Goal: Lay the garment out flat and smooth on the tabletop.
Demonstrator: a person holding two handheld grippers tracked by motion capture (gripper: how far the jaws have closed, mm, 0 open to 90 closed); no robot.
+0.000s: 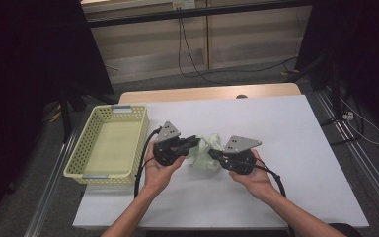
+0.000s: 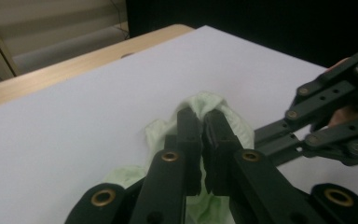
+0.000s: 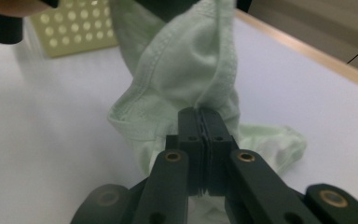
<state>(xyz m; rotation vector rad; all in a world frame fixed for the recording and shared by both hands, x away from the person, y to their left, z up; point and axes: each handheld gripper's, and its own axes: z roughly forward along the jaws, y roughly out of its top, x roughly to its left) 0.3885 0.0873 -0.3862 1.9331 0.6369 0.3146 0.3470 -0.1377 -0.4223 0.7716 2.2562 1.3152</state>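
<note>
A dim room, a white table (image 1: 296,163), two grippers meeting on a pale green cloth (image 1: 205,150).

The table has a wooden edge at its far side, and behind it are a grey floor and some cables. The cloth lies near the middle of the table, bunched up, between the two grippers. The left gripper (image 1: 193,142) comes from 8 o'clock of the cloth and its jaws are closed on a fold of it; in the left gripper view the fabric rises around the black jaws. The right gripper (image 1: 213,156) comes from 4 o'clock, and its jaws are also pressed together on the cloth, pinching a seam in the right gripper view. A yellow basket (image 1: 85,148) with holes stands at 9 o'clock of the cloth, just beside the left gripper, at the table's left edge.
</note>
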